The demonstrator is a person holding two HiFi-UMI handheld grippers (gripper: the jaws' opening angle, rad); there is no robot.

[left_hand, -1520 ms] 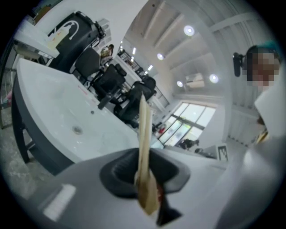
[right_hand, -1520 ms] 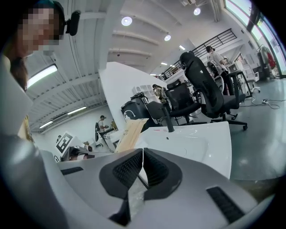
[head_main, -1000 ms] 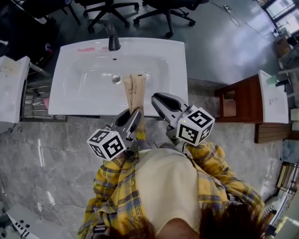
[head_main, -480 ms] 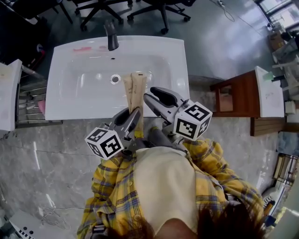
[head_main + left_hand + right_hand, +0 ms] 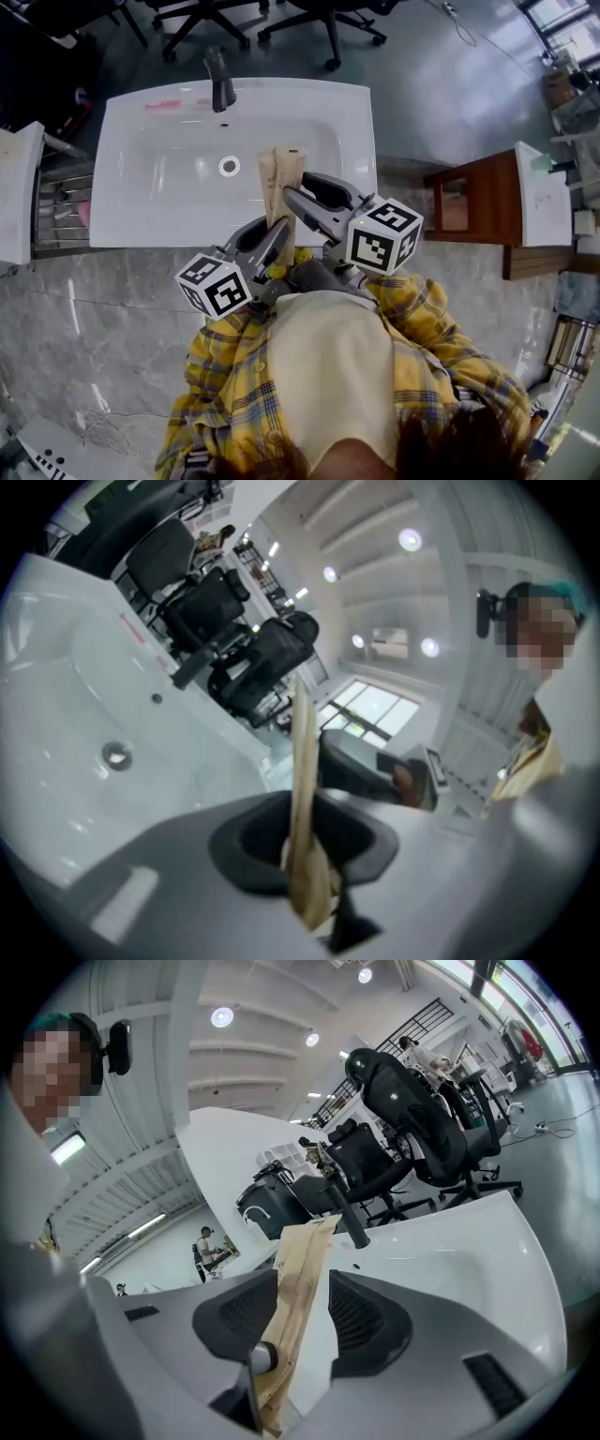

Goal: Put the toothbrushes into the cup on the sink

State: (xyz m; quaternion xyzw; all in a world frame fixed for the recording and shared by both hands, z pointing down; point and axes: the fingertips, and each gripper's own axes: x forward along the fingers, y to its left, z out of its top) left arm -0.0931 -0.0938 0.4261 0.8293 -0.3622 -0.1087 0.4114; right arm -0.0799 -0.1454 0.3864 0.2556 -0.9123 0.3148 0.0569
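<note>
While we lean over the white ceramic sink, both hands sit close to the chest of our yellow plaid shirt, and both grippers point forward, tipped only slightly down. The left gripper angles in from the left with its jaws clamped on the lower end of a long tan paper toothbrush packet. The packet sticks out over the sink's near rim toward the round metal drain. The right gripper comes in from the right, just beside the packet. Its jaws have just been opening and now stand apart on either side of the packet without pressing it. A dark faucet stands at the far rim.
</note>
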